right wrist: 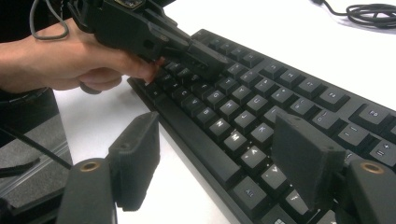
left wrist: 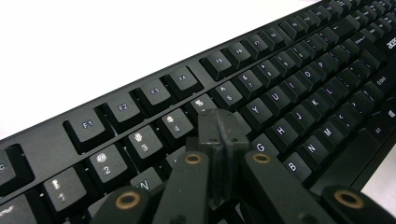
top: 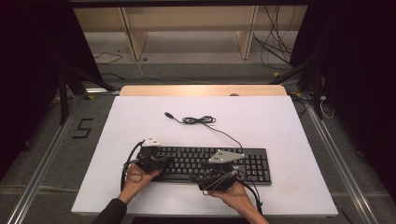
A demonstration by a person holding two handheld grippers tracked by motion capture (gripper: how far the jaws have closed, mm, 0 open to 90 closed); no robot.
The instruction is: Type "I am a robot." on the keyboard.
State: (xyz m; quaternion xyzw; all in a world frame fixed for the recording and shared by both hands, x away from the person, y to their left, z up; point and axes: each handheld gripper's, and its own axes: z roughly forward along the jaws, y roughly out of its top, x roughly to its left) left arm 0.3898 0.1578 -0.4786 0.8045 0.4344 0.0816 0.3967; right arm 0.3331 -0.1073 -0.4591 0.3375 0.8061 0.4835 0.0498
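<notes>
A black keyboard (top: pixel 252 163) lies near the front of the white table (top: pixel 280 121). My left gripper (top: pixel 171 161) points right over its left end. In the left gripper view it (left wrist: pixel 219 128) is shut with nothing between the jaws, tips resting on or just above the keys (left wrist: pixel 299 70) near 5 and T. My right gripper (top: pixel 197 178) points left along the keyboard's front edge. In the right gripper view it (right wrist: pixel 219 156) stands open, one finger (right wrist: pixel 135 158) over the table and the other (right wrist: pixel 303 158) over the bottom key rows (right wrist: pixel 289 93). The left gripper (right wrist: pixel 205 58) shows beyond it.
The keyboard's cable (top: pixel 200 120) lies coiled behind it, with a USB plug (top: pixel 168 114) loose at the end. A wooden strip (top: pixel 201 90) edges the table's far side. On the grey floor to the left is a "5" mark (top: pixel 82 128).
</notes>
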